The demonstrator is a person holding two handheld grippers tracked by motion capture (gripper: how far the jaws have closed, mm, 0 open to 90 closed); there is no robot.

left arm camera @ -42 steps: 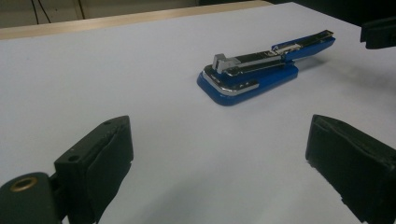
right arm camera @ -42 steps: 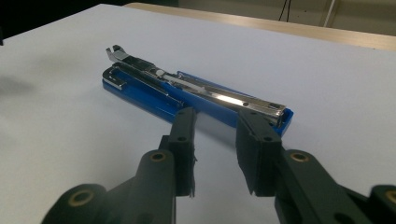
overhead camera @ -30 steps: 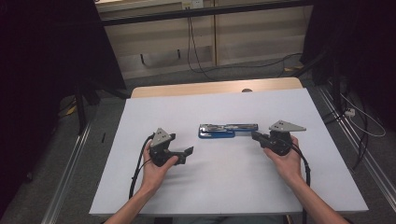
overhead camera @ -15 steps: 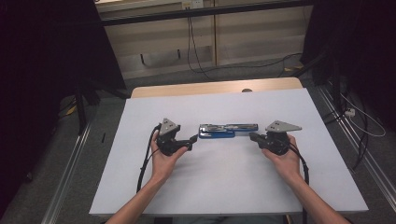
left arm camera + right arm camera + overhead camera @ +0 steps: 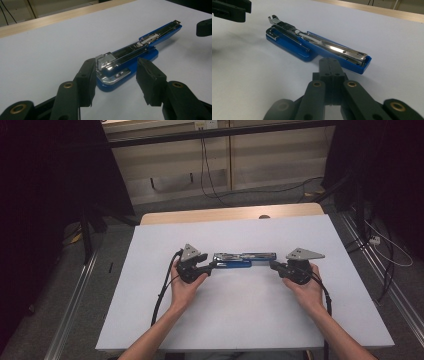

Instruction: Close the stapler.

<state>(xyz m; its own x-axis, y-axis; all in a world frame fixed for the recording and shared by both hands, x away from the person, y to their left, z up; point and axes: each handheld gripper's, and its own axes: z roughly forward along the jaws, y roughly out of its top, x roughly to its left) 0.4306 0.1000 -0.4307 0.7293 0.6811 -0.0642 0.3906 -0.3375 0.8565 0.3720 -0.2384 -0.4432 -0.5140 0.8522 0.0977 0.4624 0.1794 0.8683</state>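
Blue stapler (image 5: 235, 260), swung open flat w/ shiny chrome rail up top & glossy plastic base, lies mid-bench (image 5: 150, 320) on a matte white sheet. Left claw (image 5: 116, 82), blocky black jaws, has just been closing, straddles stapler's near end, one pad touching, not yet clamped. Right claw (image 5: 329, 68) clenched on nothing, tip just beside the far end. Bare sheet all round; edges well apart.

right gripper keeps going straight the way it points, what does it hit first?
Most likely the near end of the blue stapler: the shut right gripper points right at it, with a small gap or none; depth is unclear.
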